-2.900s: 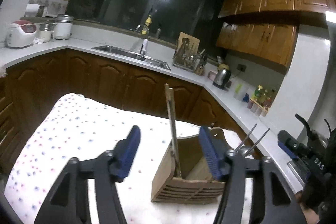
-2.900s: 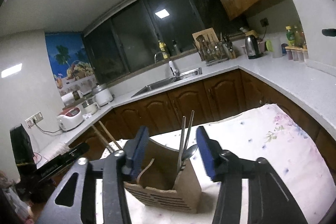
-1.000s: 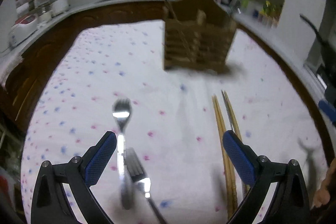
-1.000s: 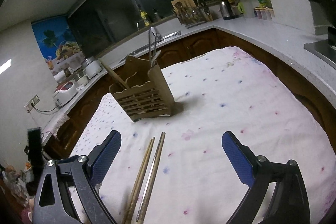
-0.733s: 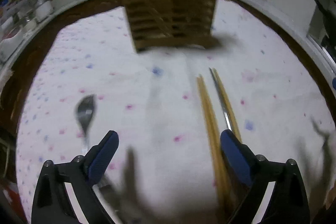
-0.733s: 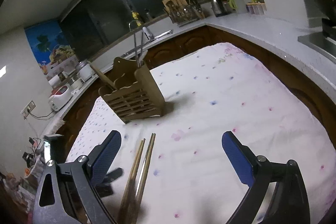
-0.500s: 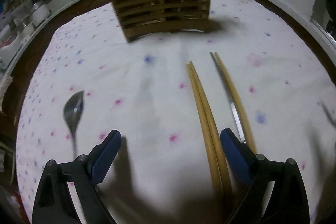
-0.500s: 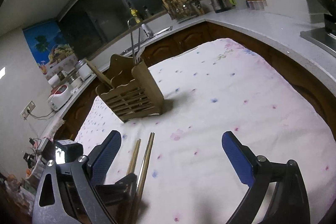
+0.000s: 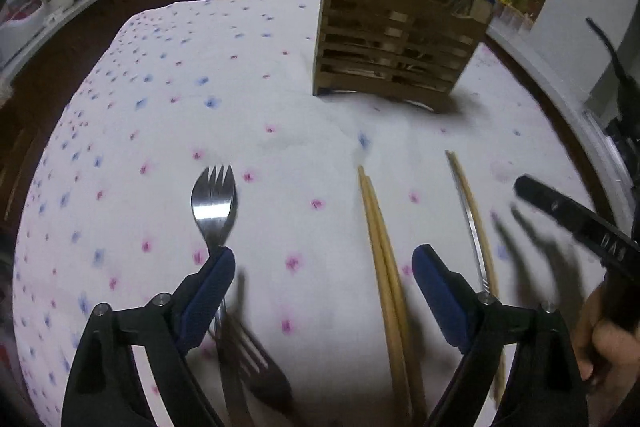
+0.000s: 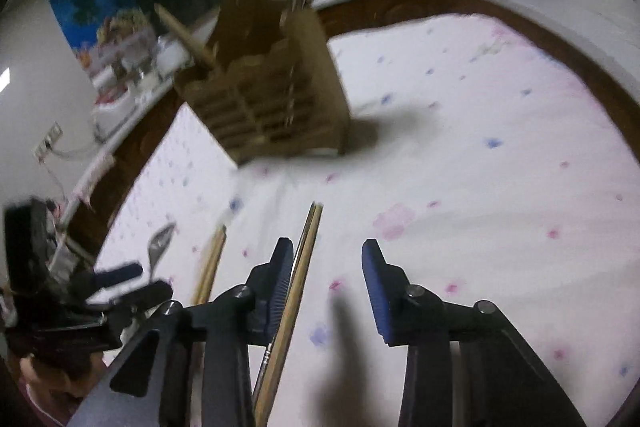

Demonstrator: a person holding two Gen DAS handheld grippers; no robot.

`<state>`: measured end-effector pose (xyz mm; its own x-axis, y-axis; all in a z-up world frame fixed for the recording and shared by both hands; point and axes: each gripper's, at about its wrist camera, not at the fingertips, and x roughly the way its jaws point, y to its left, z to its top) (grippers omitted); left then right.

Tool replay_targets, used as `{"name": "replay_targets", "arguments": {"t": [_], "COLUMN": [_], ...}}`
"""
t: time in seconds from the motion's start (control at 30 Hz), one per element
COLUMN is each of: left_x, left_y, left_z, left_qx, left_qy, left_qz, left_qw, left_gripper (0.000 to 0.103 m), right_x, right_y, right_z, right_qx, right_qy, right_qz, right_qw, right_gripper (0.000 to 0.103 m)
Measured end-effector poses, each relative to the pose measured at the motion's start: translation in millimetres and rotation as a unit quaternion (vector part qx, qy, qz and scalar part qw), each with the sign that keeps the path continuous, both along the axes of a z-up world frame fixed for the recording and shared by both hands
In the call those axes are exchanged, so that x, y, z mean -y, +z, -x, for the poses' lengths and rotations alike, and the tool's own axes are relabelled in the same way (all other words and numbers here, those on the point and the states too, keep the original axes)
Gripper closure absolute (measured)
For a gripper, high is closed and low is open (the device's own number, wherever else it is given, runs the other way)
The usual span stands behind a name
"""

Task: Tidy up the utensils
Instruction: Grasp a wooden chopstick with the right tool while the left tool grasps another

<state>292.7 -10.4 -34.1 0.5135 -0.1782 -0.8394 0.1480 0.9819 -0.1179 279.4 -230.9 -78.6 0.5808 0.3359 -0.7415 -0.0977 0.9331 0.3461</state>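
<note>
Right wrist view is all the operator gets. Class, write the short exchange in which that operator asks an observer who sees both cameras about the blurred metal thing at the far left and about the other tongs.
Operator: What is the blurred metal thing at my far left?
Observer: A fork, lying flat on the cloth with its tines toward the wooden holder.
Operator: Are the left tongs gripping anything?
Observer: No. The left tongs are open, and a pair of wooden chopsticks lies ungripped between their fingers.
</note>
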Motion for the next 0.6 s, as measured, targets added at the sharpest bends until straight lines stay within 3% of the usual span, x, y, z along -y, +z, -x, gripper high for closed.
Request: {"name": "replay_targets", "arguments": {"t": [0.13, 0.37, 0.6], "left_x": [15, 31, 25], "left_y": [-18, -32, -33], "left_z": [-20, -30, -38], "left_qx": [-0.011, -0.007, -0.013], "left_qy": [-0.003, -0.017, -0.018], "left_qz": [-0.048, -0.080, -0.073], "left_qw": [0.9988, 0.9966, 0.9971], "left_gripper": [0.026, 0.020, 0.020], "right_x": [-15, -29, -37], "right_y": [-15, -21, -22], "right_z": [-13, -30, -33], "right_qx": [-0.019, -0.033, -0.042], "right_qy": [0.018, 0.036, 0.058], "right_qz": [0.022, 0.066, 0.070], "right_qw": [0.999, 0.997, 0.995], "right_gripper": [0.081, 0.088, 0.089]}}
